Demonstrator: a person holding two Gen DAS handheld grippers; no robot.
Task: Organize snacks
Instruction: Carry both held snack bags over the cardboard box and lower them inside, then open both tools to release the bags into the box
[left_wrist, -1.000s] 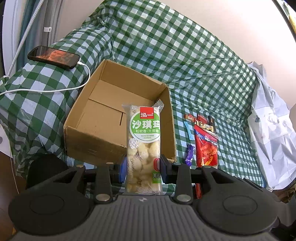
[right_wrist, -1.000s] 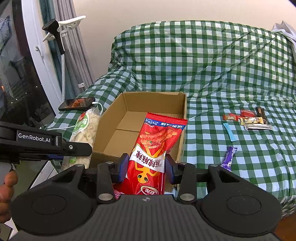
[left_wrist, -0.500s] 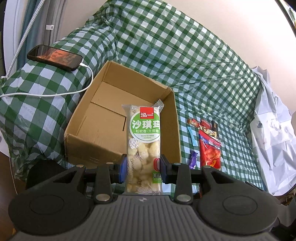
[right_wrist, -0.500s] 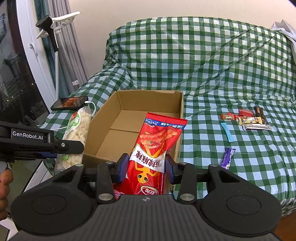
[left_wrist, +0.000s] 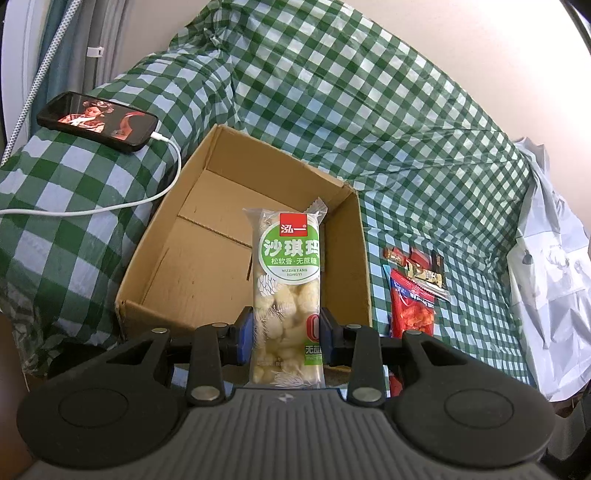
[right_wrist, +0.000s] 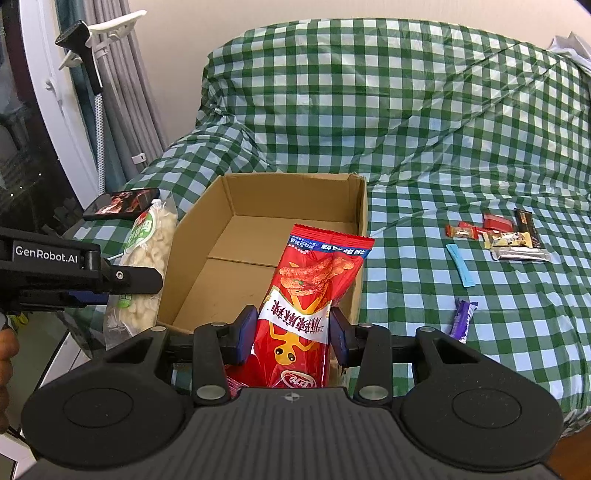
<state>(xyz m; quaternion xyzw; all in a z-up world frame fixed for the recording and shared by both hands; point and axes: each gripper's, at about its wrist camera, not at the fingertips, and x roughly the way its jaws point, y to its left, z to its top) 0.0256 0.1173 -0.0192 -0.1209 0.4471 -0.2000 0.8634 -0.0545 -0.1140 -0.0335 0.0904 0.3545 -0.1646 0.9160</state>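
Observation:
My left gripper (left_wrist: 286, 332) is shut on a clear packet with a green label, full of pale puffed pieces (left_wrist: 286, 291). It holds the packet upright over the near edge of the open cardboard box (left_wrist: 192, 266). My right gripper (right_wrist: 291, 332) is shut on a red chips bag (right_wrist: 310, 291), also at the near edge of the box (right_wrist: 229, 284). In the right wrist view the left gripper (right_wrist: 125, 288) and its packet (right_wrist: 147, 247) hang just left of the box. Nothing lies inside the box where I can see.
Small snack bars (right_wrist: 495, 236), a blue stick (right_wrist: 460, 264) and a purple bar (right_wrist: 463, 319) lie on the green checked cover right of the box. A phone (left_wrist: 98, 122) on a white cable (left_wrist: 147, 195) rests far left. A white plastic bag (left_wrist: 550, 266) sits at the right.
Both grippers have moved forward towards the box with their packets still held. The box now looks nearer in both views.

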